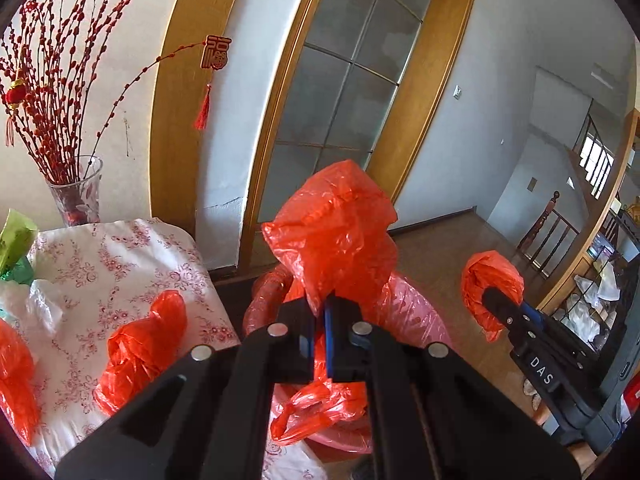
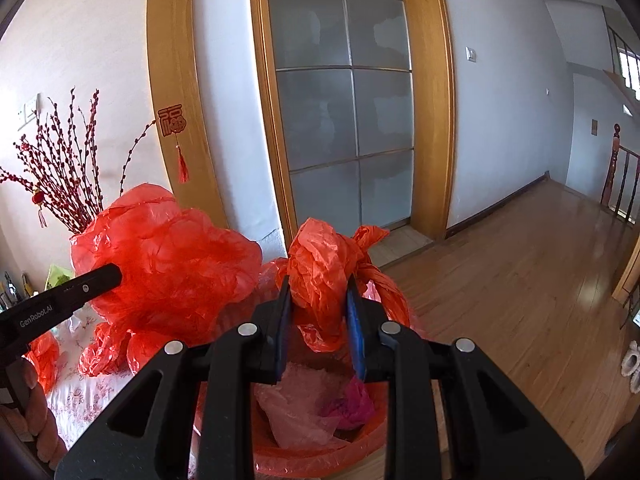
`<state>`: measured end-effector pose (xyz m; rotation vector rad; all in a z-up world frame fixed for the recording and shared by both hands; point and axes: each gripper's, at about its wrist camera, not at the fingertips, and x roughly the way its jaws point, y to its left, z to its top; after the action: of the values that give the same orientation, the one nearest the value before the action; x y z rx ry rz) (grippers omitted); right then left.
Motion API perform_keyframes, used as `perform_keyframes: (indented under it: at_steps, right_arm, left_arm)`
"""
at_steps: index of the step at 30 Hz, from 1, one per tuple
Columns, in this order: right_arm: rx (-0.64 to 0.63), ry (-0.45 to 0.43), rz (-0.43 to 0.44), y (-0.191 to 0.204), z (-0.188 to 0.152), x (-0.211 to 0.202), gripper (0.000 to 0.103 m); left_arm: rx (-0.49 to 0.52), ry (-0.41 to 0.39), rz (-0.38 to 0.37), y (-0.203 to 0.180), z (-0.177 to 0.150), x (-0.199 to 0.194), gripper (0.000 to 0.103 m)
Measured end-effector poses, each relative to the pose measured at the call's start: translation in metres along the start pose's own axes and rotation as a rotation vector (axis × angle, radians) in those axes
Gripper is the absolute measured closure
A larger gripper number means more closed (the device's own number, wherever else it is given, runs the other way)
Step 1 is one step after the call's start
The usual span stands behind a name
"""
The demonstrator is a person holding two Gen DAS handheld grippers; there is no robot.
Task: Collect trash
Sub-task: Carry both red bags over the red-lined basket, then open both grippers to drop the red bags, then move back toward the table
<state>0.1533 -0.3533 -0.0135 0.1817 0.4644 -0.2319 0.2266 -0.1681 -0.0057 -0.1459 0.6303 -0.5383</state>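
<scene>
My left gripper point(image 1: 325, 304) is shut on a crumpled red plastic bag point(image 1: 336, 224) and holds it above a red bin with a pink liner point(image 1: 416, 312). The same bag shows in the right wrist view point(image 2: 168, 248), with the left gripper's finger against it. My right gripper point(image 2: 318, 300) is shut on another red plastic bag point(image 2: 324, 264), above the bin point(image 2: 304, 452), which holds pink plastic point(image 2: 296, 408) and a magenta scrap point(image 2: 352, 404). The right gripper point(image 1: 492, 300) and its bag point(image 1: 490, 280) also show in the left wrist view.
A table with a floral cloth point(image 1: 120, 264) stands left of the bin, with more red bags point(image 1: 140, 344), a clear bag point(image 1: 44, 304), green packaging point(image 1: 16, 240) and a glass vase of red branches point(image 1: 76, 192). Behind is a glass door point(image 2: 344, 100); wooden floor point(image 2: 520, 260) lies to the right.
</scene>
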Motion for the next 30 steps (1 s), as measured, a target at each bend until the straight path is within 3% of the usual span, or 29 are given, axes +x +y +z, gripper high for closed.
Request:
perform_keyframes:
  at_steps: [8, 10, 13, 15, 24, 30]
  right_arm:
    - [0.051, 0.011, 0.010, -0.014, 0.001, 0.015, 0.078]
    - [0.060, 0.020, 0.018, -0.017, 0.001, 0.020, 0.077]
    - [0.071, 0.030, 0.020, -0.020, -0.002, 0.025, 0.065]
    - [0.082, 0.034, 0.022, -0.023, -0.004, 0.026, 0.056]
    - [0.049, 0.030, -0.031, -0.023, -0.011, 0.017, 0.046]
    - [0.019, 0.038, -0.018, -0.010, -0.012, 0.014, 0.046]
  left_arm:
    - [0.003, 0.046, -0.040, -0.012, -0.006, 0.032, 0.097]
    - [-0.004, 0.064, -0.037, -0.012, -0.010, 0.040, 0.090]
    - [-0.014, 0.086, -0.028, -0.008, -0.016, 0.049, 0.079]
    - [-0.016, 0.095, -0.020, -0.004, -0.018, 0.050, 0.077]
    - [0.012, 0.040, 0.073, 0.020, -0.023, 0.018, 0.062]
    - [0.038, 0.005, 0.173, 0.044, -0.029, -0.015, 0.060]
